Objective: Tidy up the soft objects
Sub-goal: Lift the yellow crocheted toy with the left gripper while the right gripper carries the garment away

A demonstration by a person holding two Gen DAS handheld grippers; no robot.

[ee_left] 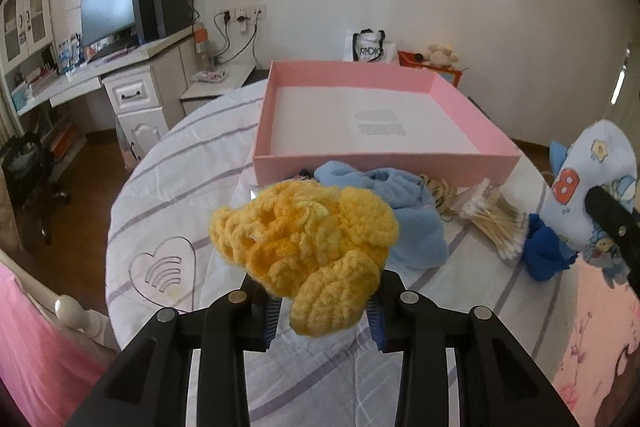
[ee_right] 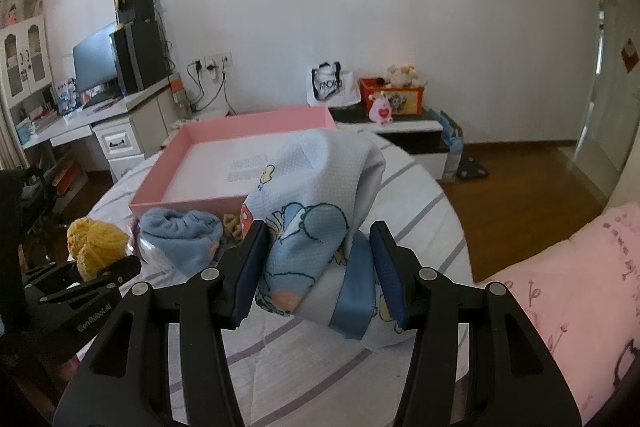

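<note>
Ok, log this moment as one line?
left gripper: shut on yellow knit | right gripper: shut on blue printed cloth | pink box: empty

Left wrist view taken close behind the left tool (ee_left: pixel 322 301), angled down over the bed (ee_left: pixel 168 187), right wrist view likewise behind the right tool (ee_right: pixel 318 269), pink box (ee_left: pixel 384 163) and far wall shared by both.
</note>
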